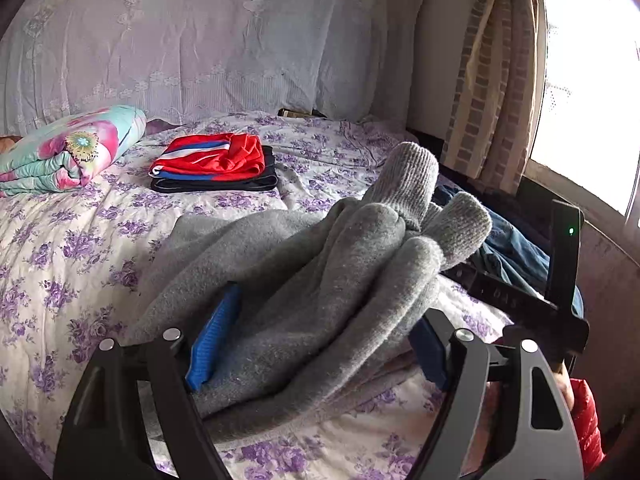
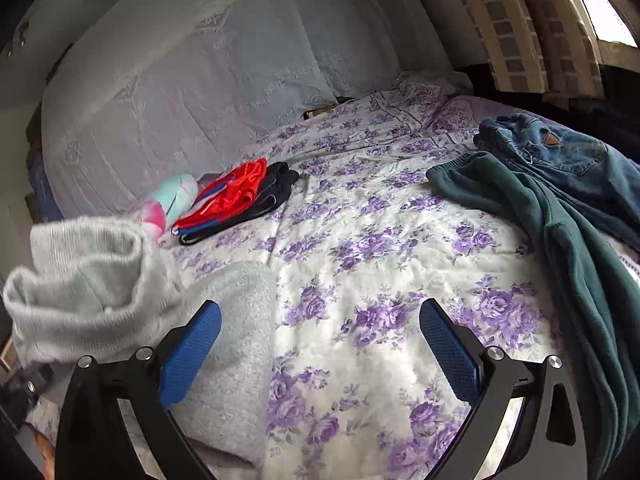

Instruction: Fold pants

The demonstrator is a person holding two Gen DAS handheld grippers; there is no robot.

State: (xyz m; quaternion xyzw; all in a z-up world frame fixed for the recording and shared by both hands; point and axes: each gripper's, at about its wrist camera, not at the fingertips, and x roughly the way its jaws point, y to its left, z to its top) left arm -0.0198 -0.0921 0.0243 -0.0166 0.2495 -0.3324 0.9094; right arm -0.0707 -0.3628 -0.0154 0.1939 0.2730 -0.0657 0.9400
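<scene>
While the grey pants (image 1: pixel 304 280) lie bunched across the lower middle of the left wrist view, the left gripper (image 1: pixel 320 340) stands with its jaws wide apart on either side of the fabric, the blue pads (image 1: pixel 214 340) beside the cloth but not pinching it. The ribbed cuffs (image 1: pixel 412 184) rise toward the right centre of that frame. In the right wrist view the same pants fill the lower left, partly blurred, and the right gripper (image 2: pixel 320 356) is likewise spread wide, its left pad over the grey cloth and its right pad over the purple-flowered bedspread (image 2: pixel 380 280); it holds nothing. A folded stack of red and dark clothes (image 1: pixel 212 164) sits in the upper middle-left of the left view, near a rolled floral quilt (image 1: pixel 68 148) at the left edge. At the right of the right wrist view, dark green pants (image 2: pixel 540 216) and blue jeans (image 2: pixel 560 152) lie crumpled, touching each other. A patterned curtain (image 1: pixel 492 68) hangs at the upper right beside the window (image 1: pixel 588 92).
</scene>
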